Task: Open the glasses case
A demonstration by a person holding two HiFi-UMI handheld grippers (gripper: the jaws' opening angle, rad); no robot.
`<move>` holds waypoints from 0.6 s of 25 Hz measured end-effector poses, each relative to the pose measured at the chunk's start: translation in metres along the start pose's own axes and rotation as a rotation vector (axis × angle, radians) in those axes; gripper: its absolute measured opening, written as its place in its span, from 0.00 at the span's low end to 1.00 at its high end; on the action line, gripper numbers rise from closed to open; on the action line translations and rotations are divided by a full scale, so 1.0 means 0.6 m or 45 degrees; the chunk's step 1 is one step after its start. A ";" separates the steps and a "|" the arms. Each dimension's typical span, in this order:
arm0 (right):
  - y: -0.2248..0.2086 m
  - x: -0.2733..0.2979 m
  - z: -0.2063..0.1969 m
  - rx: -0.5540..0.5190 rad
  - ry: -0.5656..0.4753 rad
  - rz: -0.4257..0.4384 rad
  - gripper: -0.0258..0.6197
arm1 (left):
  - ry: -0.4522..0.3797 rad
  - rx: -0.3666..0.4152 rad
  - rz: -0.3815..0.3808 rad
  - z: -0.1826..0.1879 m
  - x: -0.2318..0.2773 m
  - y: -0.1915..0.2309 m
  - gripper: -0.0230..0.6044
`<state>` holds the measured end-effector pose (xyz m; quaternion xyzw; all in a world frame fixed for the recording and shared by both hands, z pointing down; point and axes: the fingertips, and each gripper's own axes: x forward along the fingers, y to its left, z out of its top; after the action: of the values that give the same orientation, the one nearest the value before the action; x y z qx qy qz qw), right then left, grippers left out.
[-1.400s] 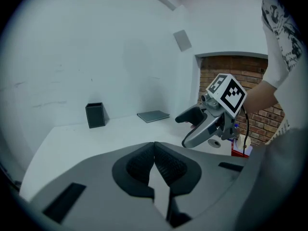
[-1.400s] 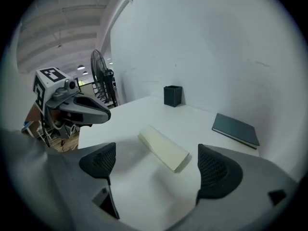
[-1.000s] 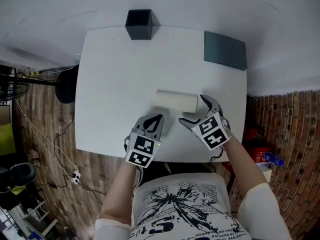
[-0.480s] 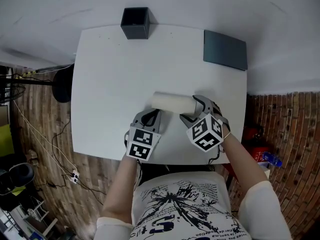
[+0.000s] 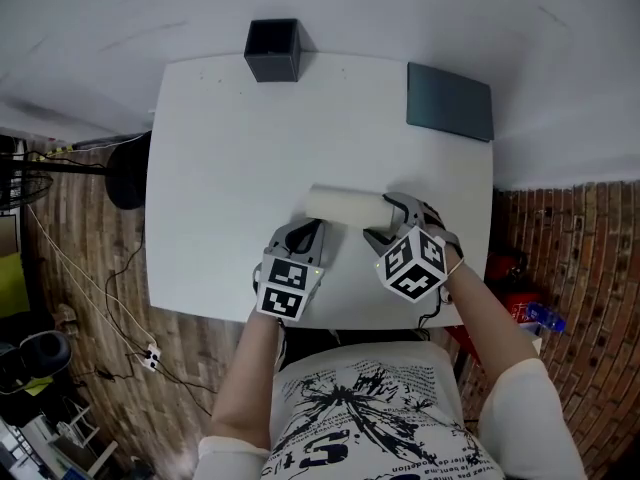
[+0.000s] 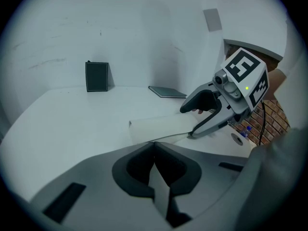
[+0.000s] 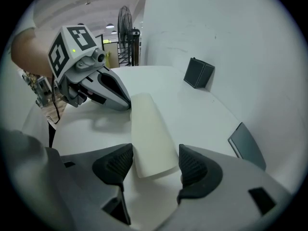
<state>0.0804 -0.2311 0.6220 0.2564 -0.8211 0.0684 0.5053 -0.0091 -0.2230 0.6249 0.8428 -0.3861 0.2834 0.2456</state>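
Observation:
The cream glasses case [image 5: 345,206] lies closed across the near half of the white table [image 5: 230,148]. My right gripper [image 5: 385,218] straddles its right end. In the right gripper view, the case [image 7: 151,134] sits between the pads [image 7: 118,162], which have just been closing and now press on both its sides. My left gripper [image 5: 318,232] is shut, its tips at the case's near left edge. In the left gripper view the tips [image 6: 154,143] meet the case [image 6: 161,128] at its lower seam. Whether they pinch a flap is unclear.
A black open box [image 5: 274,48] stands at the table's far edge. A dark flat pad [image 5: 450,101] lies at the far right corner. A fan base [image 5: 130,168] and cables sit on the floor to the left. The wall runs close behind the table.
My right gripper has rolled and its jaws have narrowed onto the case's right end. My left gripper has dropped slightly toward the case's near edge.

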 end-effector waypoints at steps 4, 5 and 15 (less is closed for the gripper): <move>0.000 -0.002 0.003 -0.019 -0.005 -0.001 0.51 | -0.005 0.017 0.011 0.001 0.001 0.000 0.06; -0.001 -0.004 0.003 -0.016 -0.006 0.000 0.50 | -0.007 0.026 0.012 0.001 0.002 -0.001 0.06; -0.009 -0.031 0.025 0.052 -0.041 0.004 0.32 | -0.009 0.057 0.011 -0.001 -0.001 -0.004 0.06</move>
<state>0.0779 -0.2349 0.5977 0.2663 -0.8281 0.0818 0.4865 -0.0081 -0.2208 0.6245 0.8474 -0.3841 0.2900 0.2241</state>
